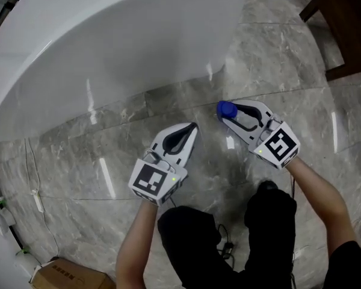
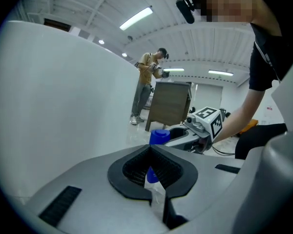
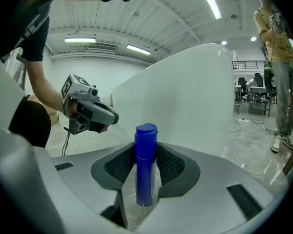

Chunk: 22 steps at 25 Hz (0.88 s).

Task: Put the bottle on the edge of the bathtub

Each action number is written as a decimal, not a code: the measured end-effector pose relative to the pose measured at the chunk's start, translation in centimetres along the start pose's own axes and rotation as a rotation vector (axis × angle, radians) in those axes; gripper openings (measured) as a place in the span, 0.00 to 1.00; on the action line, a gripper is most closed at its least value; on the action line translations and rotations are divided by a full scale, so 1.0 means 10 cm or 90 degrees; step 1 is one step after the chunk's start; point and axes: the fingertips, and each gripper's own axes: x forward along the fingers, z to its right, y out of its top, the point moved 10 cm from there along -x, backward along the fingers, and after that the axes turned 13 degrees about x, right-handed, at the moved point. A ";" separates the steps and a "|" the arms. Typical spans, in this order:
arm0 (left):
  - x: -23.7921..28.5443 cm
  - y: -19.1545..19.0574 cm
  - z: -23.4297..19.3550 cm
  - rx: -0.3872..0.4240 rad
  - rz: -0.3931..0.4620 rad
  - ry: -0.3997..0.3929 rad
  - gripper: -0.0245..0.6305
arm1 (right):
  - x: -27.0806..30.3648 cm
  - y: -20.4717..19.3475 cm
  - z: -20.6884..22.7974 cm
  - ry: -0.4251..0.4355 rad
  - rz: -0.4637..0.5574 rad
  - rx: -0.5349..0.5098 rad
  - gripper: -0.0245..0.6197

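Observation:
A blue bottle (image 3: 145, 165) stands upright between the black pads of my right gripper (image 3: 146, 152), which is shut on it. From the head view only the blue cap of the bottle (image 1: 227, 109) shows at the tips of the right gripper (image 1: 228, 114), low over the marble floor. My left gripper (image 1: 191, 131) sits to its left, jaws meeting at the tips with nothing held. In the left gripper view the left gripper (image 2: 150, 150) looks shut, and the bottle (image 2: 159, 136) shows beyond it. The white bathtub (image 1: 108, 47) curves just ahead; its rim is not in view.
The tub's outer wall (image 2: 53, 106) fills the left side. A dark wooden cabinet (image 1: 343, 23) stands at the far right. A cardboard box (image 1: 66, 276) and a thin cable (image 1: 33, 179) lie at the lower left. Another person (image 2: 145, 89) stands far off.

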 end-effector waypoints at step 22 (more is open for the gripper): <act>0.50 -0.99 -0.33 -0.028 0.019 0.004 0.05 | 1.26 -1.09 0.77 -0.067 0.044 0.054 0.25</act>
